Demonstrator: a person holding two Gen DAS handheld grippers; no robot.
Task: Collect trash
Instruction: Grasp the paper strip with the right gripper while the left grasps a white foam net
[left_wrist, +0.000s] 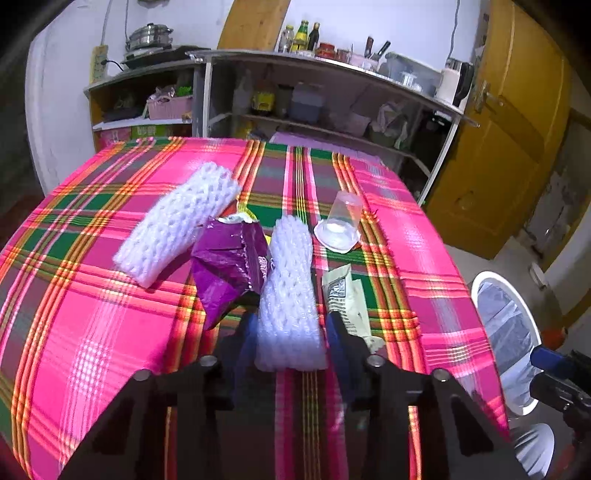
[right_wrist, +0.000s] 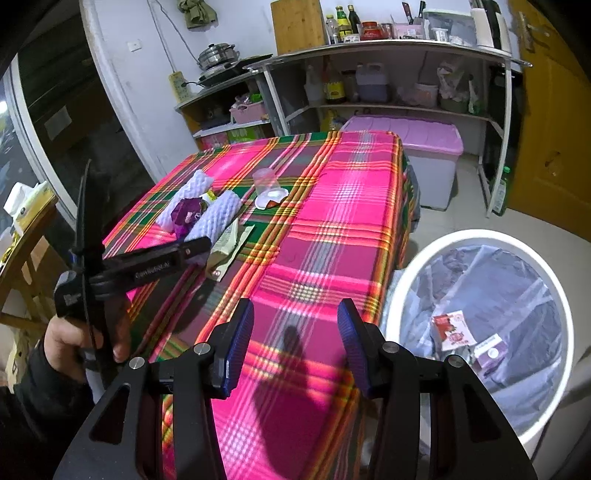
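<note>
Centrally, white foam net sleeve (left_wrist: 288, 295), knobbly, soft, slightly bent

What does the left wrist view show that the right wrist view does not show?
Only the left wrist view shows the left hand-held gripper from behind, its pads against the sides of the near foam net.

Only the right wrist view shows the right hand-held gripper with open jaws and nothing between them, the packets inside the bin, and the hand on the left tool.

Both show the plaid table, the far foam net, the purple wrapper, the cup and the shelves.
</note>
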